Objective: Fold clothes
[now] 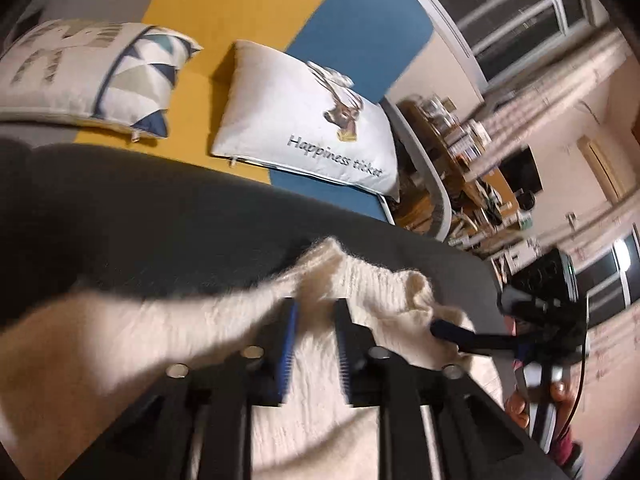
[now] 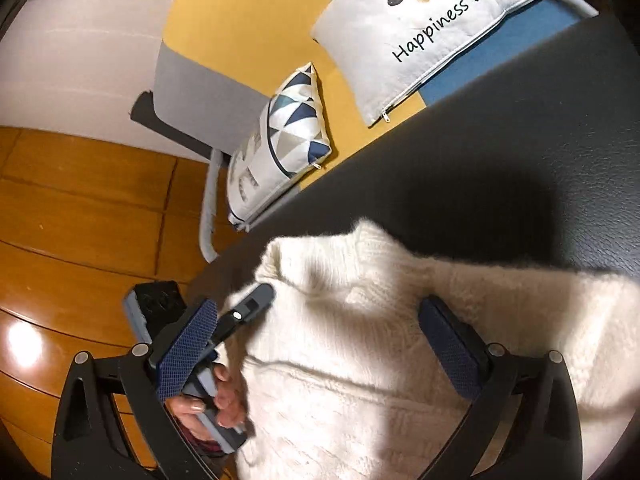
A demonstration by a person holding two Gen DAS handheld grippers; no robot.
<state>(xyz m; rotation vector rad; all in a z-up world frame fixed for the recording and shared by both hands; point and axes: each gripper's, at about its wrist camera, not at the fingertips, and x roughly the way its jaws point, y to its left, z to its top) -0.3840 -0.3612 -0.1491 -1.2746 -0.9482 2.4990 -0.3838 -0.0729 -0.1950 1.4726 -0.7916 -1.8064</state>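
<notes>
Cream knitted sweater (image 1: 360,292) spread on a dark grey worktop (image 1: 160,216), filling the lower half of both views. Left wrist view: the left gripper (image 1: 316,332) stands with its blue-padded jaws a narrow gap apart over the knit; whether any fabric is pinched between them cannot be told. At the right edge of that frame, the right gripper (image 1: 444,330) has its dark tip touching a bunched edge of the sweater, with a hand (image 1: 556,396) on its handle below. Right wrist view: the right gripper's jaws stand wide apart, the sweater lying between and beneath them, not clamped. Behind the worktop, upper part of the frames: a white deer cushion (image 2: 432,28) and a triangle-patterned cushion (image 2: 280,148) on a yellow, blue and grey sofa (image 2: 240,20); wooden floor (image 2: 80,208) at left.
</notes>
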